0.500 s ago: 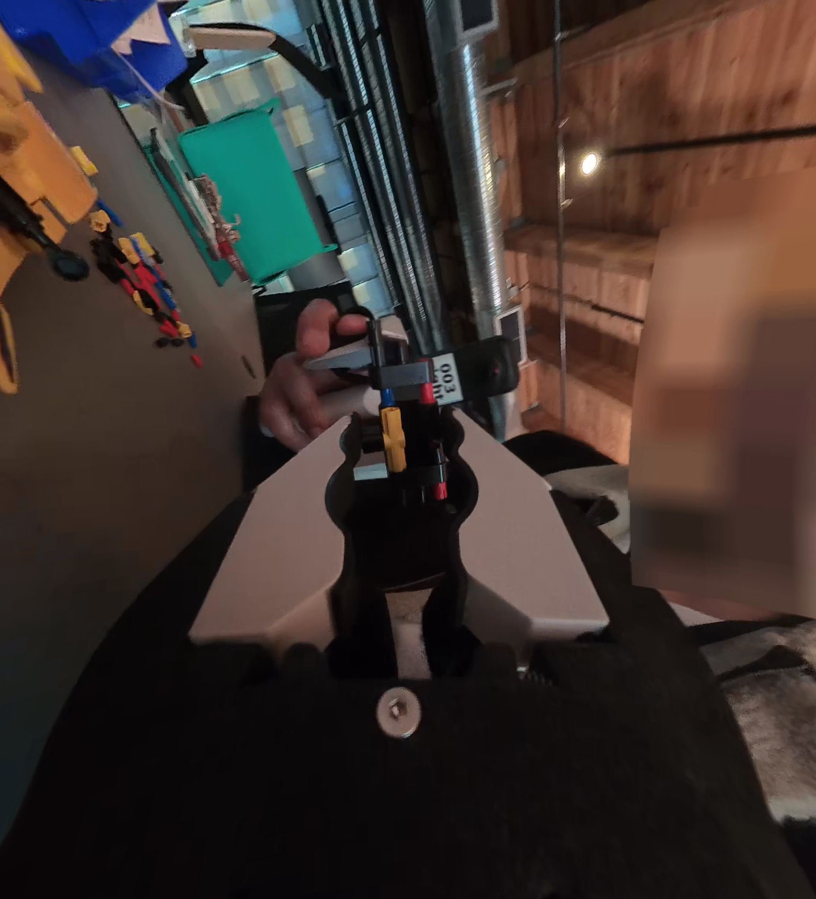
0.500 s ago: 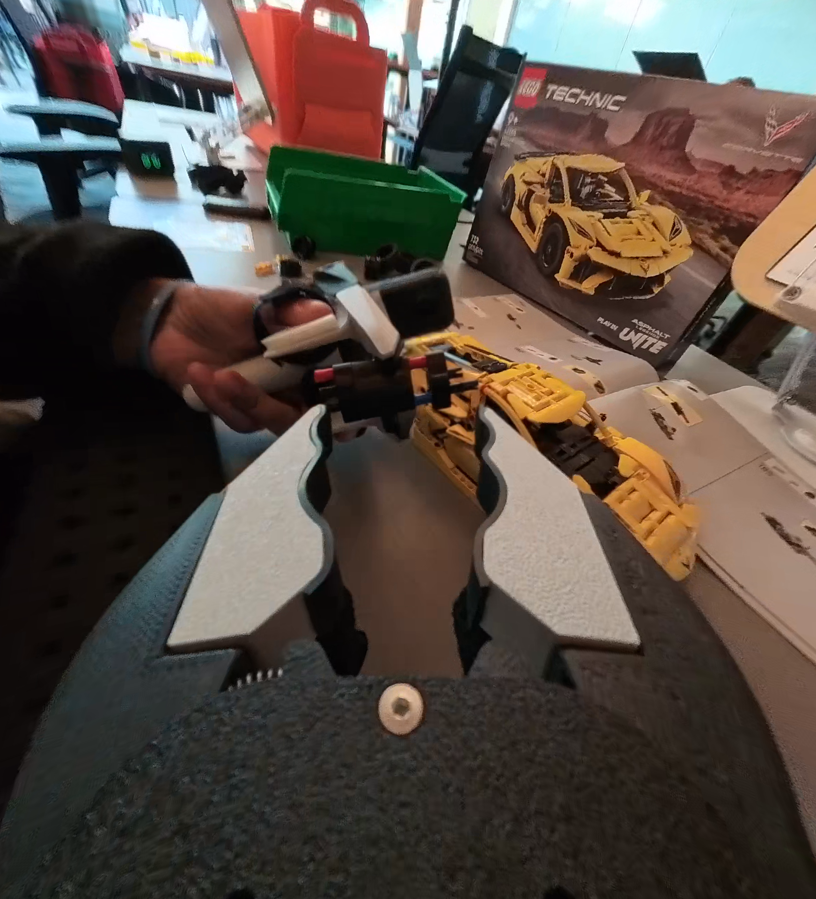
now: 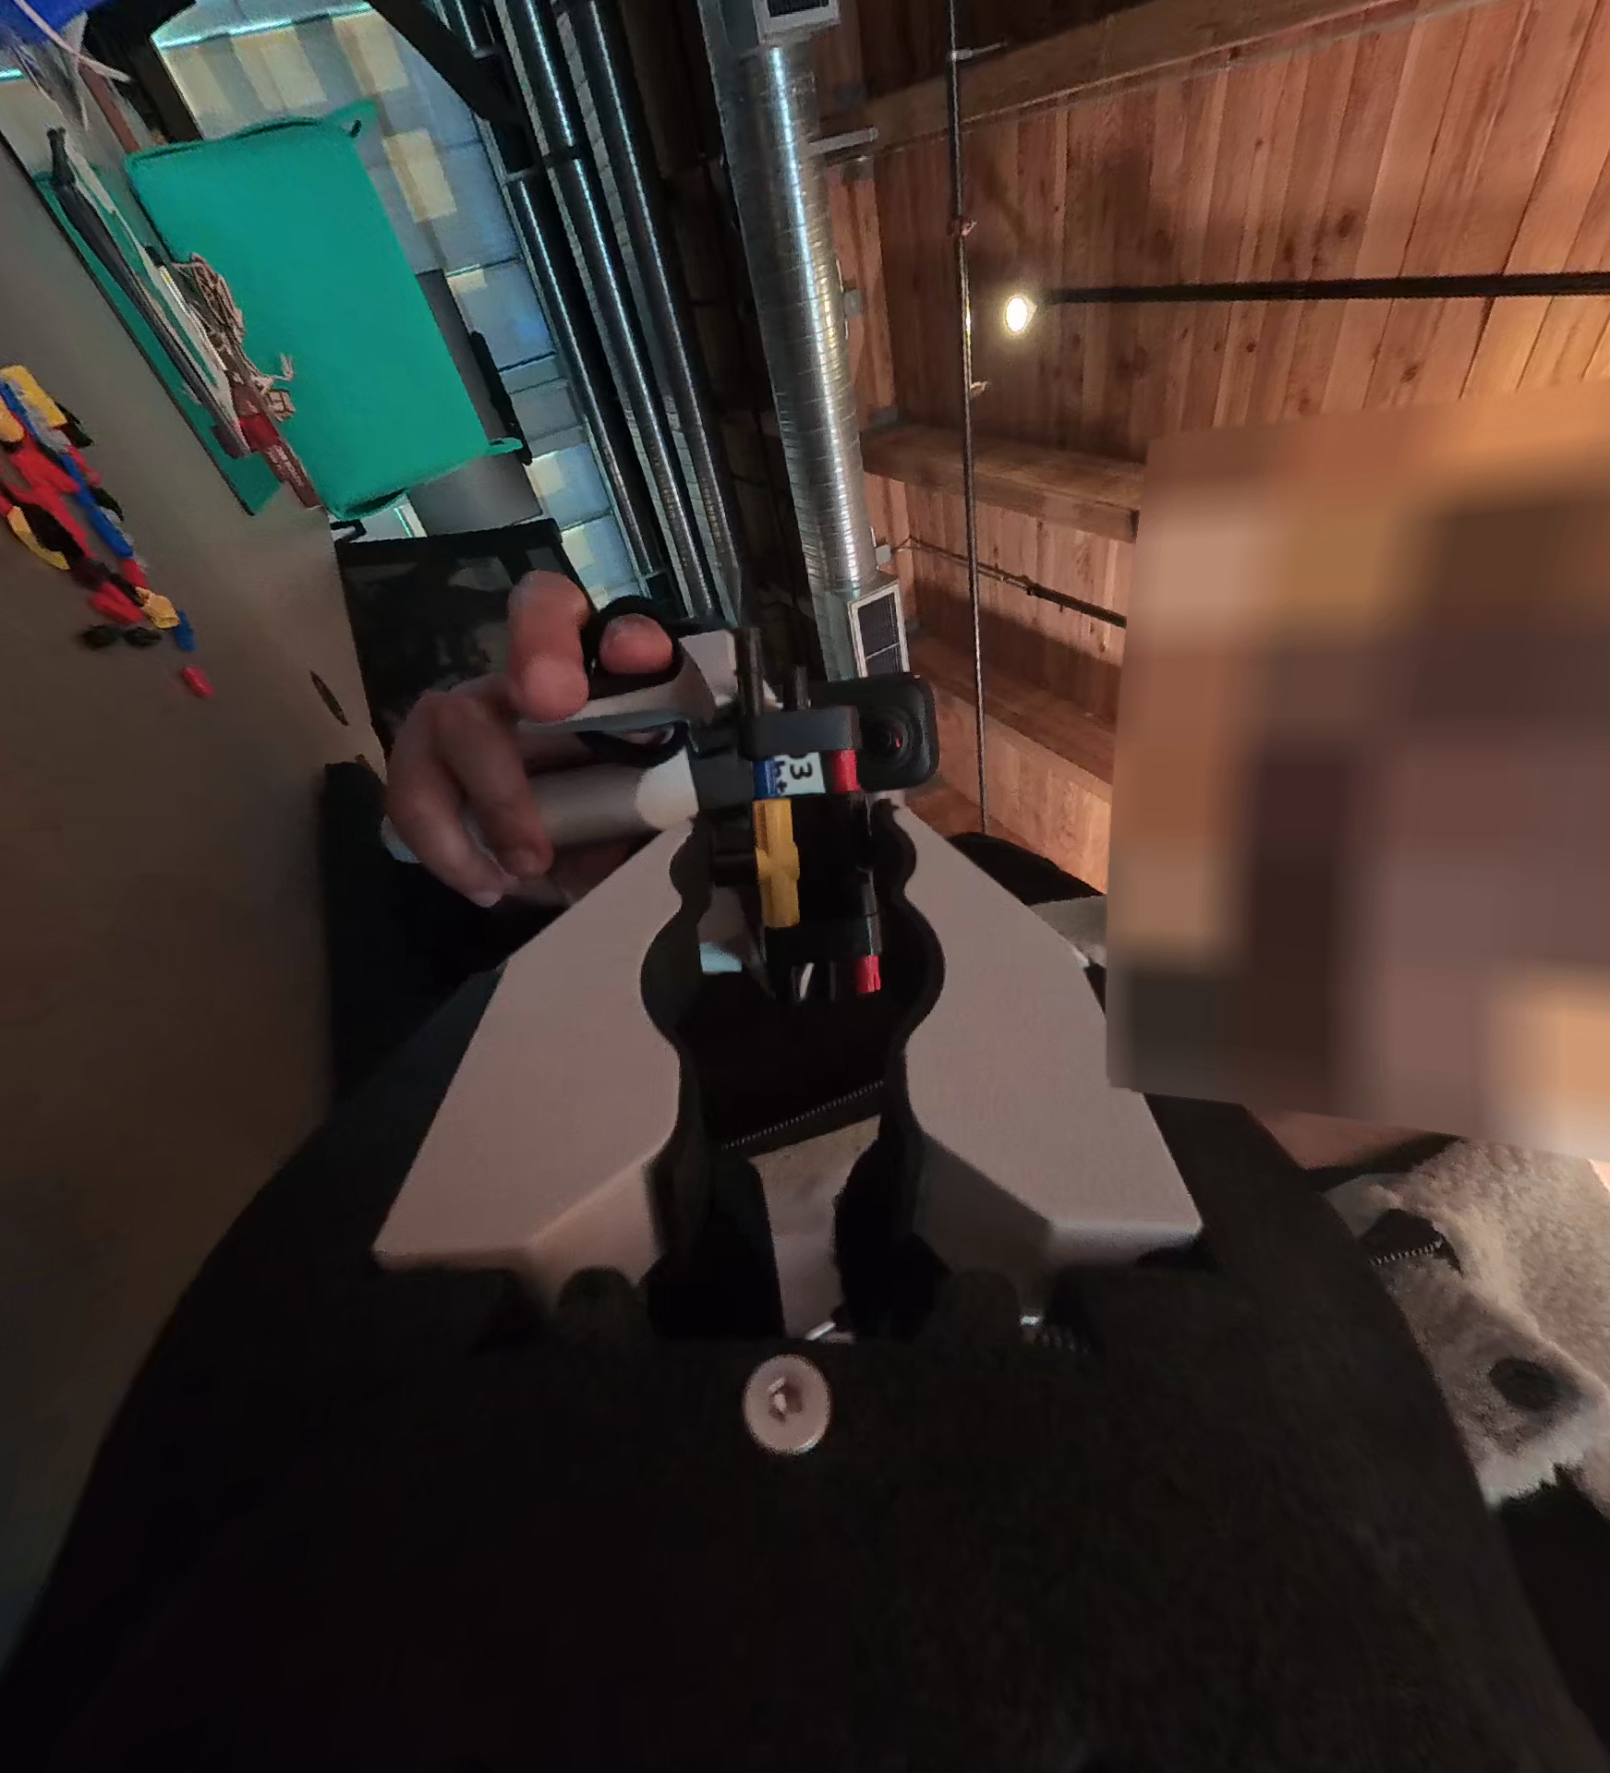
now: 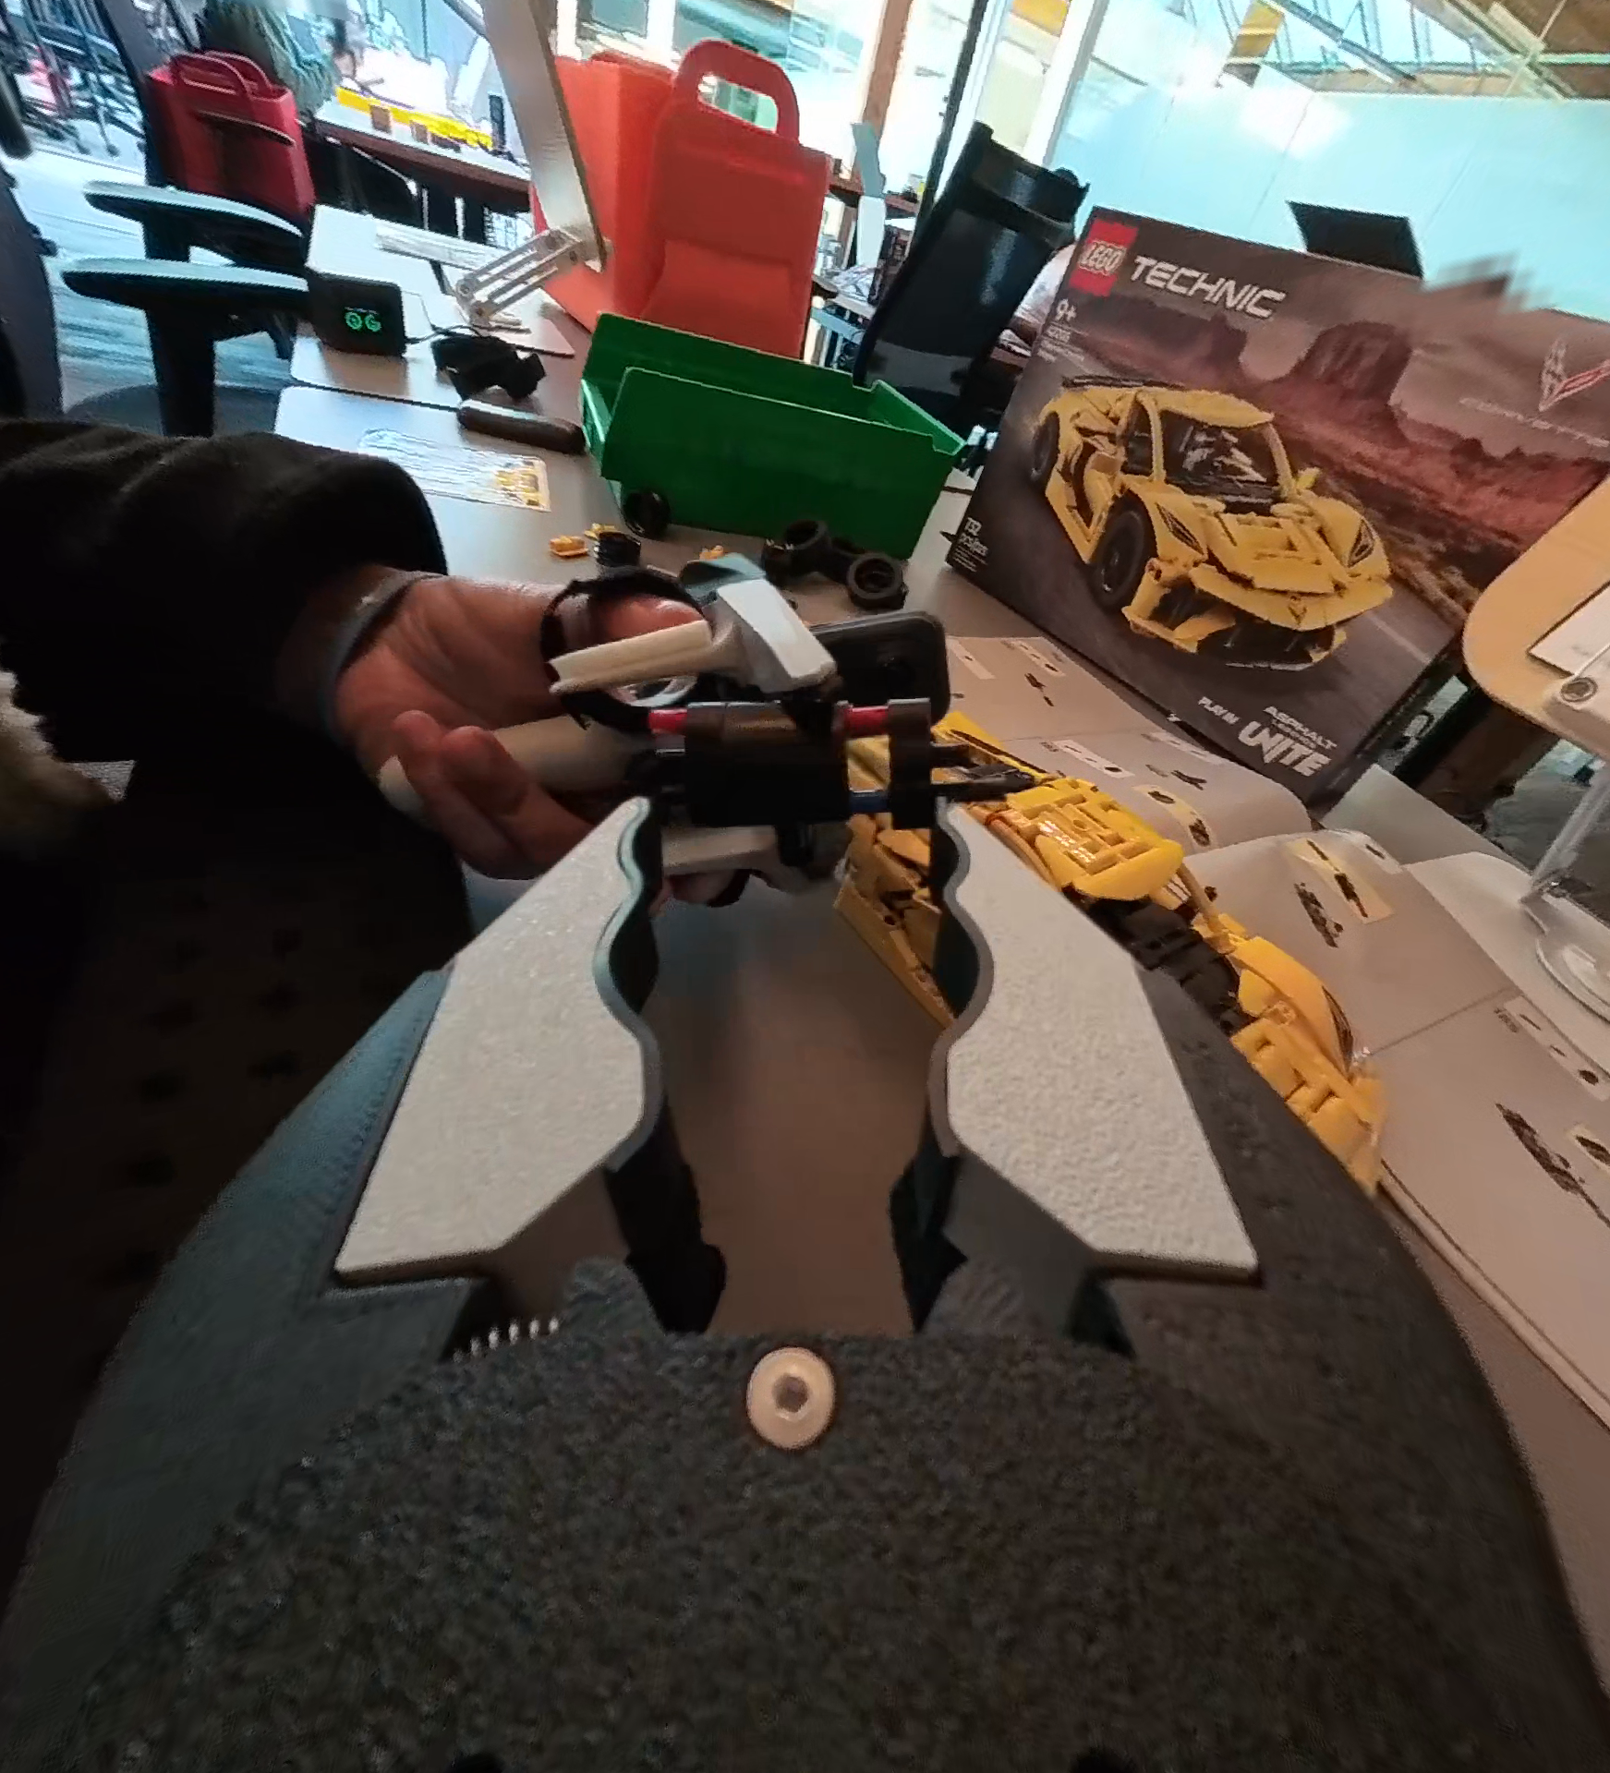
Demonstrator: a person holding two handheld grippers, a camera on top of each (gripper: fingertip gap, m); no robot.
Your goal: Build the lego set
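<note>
A small lego subassembly [image 3: 775, 863], black with a yellow piece and blue and red pins, is held in the air between both grippers. My left gripper [image 3: 786, 844] is shut on it. In the right wrist view the subassembly [image 4: 762, 768] lies between the tips of my right gripper [image 4: 791, 825], whose jaws stand wide apart on either side of it. The left gripper [image 4: 762, 633] and the hand holding it show there from the left. The half-built yellow lego car [image 4: 1117, 863] lies on the table behind. Loose lego pieces [image 3: 43, 480] lie on the table.
The set's box [image 4: 1261, 480] stands at the back right. A green bin [image 4: 762, 451] and several black tyres [image 4: 868, 576] are behind the grippers. Instruction sheets [image 4: 1501, 1103] lie to the right. A person's dark sleeve [image 4: 158, 576] is at the left. Less than 4 cm separates the two grippers' tips.
The right gripper has moved forward, so the subassembly now sits between its fingertips instead of just beyond them. The left view has turned; the yellow car has left its frame.
</note>
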